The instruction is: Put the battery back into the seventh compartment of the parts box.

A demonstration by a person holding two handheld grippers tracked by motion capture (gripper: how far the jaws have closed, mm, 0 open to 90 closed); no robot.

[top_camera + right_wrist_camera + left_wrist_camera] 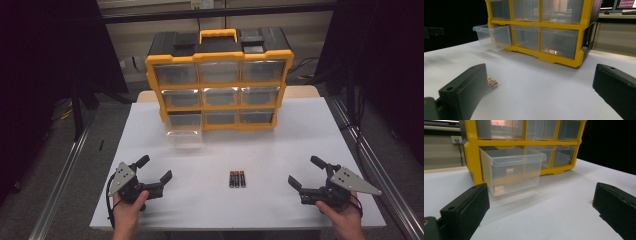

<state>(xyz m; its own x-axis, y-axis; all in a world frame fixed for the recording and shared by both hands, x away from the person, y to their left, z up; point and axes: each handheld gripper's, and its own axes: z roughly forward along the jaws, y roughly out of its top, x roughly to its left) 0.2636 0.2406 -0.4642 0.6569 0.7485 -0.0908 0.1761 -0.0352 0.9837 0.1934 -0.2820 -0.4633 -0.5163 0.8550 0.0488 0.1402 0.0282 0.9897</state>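
You see a dim room with dark surroundings; the white bench (280, 150) is the brightest surface, lit evenly from overhead. The yellow and black plastic drawer cabinet (220, 75) throws a soft shadow on the bench in front of it. In your gripper views, the near black fingers (466, 207) are soft and out of focus, and the pulled-out clear plastic drawer (511, 172) shows faint glare on its rim.
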